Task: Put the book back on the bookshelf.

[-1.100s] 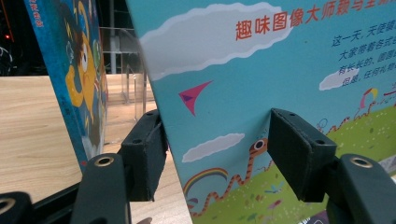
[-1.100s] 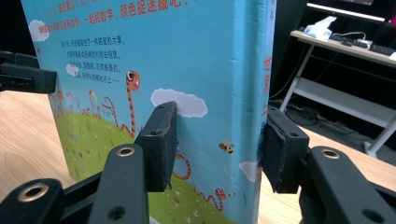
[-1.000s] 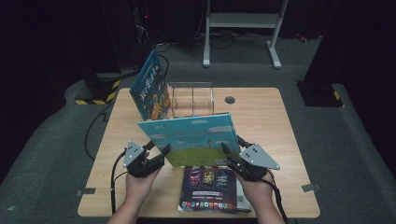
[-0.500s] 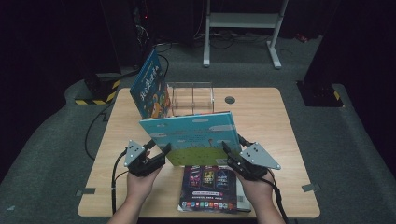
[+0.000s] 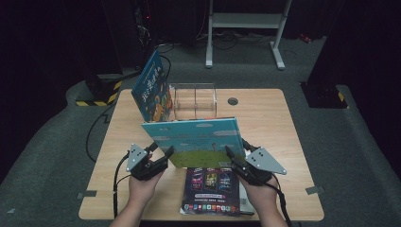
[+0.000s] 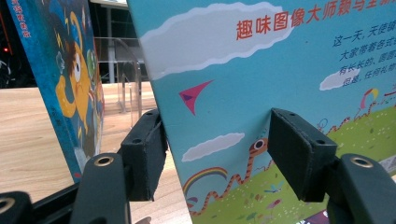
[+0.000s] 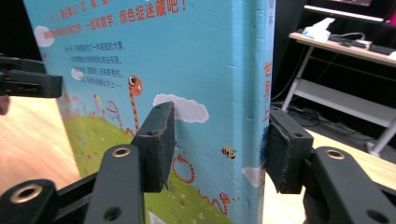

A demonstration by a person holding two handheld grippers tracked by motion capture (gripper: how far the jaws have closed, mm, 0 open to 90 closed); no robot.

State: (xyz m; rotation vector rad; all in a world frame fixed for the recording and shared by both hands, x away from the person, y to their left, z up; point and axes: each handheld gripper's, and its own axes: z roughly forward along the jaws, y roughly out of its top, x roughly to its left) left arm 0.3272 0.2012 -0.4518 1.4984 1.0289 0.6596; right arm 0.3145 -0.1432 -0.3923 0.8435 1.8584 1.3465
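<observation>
At centre frame we hold the blue picture book (image 5: 194, 142) upright above the worktop (image 5: 265, 118); the left tool (image 5: 158, 158) straddles its left edge, jaws spread. The right tool (image 5: 235, 158), jaws just opening, barely spans the spine; we judge the book could topple onto the dark book (image 5: 210, 191) below.

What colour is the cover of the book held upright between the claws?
Sky blue with white clouds above a green meadow, clearest in the left gripper view.
</observation>
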